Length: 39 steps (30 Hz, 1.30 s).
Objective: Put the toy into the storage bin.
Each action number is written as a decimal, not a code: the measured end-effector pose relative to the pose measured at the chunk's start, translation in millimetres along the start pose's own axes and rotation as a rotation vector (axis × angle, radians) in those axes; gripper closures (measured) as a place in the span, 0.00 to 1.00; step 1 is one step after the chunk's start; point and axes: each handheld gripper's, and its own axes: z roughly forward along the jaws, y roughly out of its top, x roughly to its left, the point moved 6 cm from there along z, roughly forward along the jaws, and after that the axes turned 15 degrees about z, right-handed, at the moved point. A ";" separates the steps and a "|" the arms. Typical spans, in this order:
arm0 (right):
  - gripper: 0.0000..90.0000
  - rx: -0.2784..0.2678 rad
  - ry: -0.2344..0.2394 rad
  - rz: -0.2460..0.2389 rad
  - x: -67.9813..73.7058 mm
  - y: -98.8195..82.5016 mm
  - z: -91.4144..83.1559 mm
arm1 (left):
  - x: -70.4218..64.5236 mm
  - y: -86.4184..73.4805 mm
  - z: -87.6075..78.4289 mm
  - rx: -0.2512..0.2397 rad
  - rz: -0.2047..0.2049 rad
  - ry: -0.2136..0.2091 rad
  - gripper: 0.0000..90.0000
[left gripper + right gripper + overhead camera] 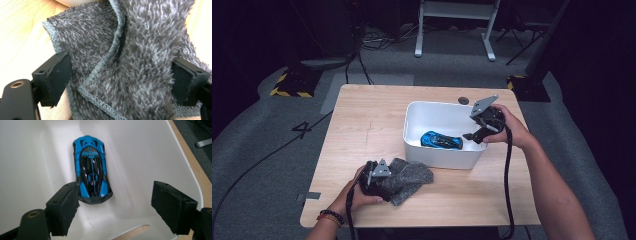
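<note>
A blue and black toy car [441,140] [92,176] lies on the floor of a white bin [437,159] [150,152] at the table's right middle. My right gripper [469,136] [113,205] hangs over the bin's right end, open, with the car's near end just beyond its left jaw and nothing touching the pads. A grey fluffy cloth [412,177] [130,50] lies bunched on the table in front of the bin. My left gripper [394,187] [121,80] points into the cloth, its jaws wide with the folds between them.
The wooden table [362,125] has bare room at its left and back. A small dark disc [463,100] lies behind the bin. A strip of grey tape [309,196] sits at the front left edge. Cables and stand feet lie on the floor beyond.
</note>
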 end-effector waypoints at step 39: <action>0.22 -0.295 -0.085 0.151 3.0 -37.9 -59.7 | -0.2 -0.1 -0.2 0.002 0.000 0.002 0.16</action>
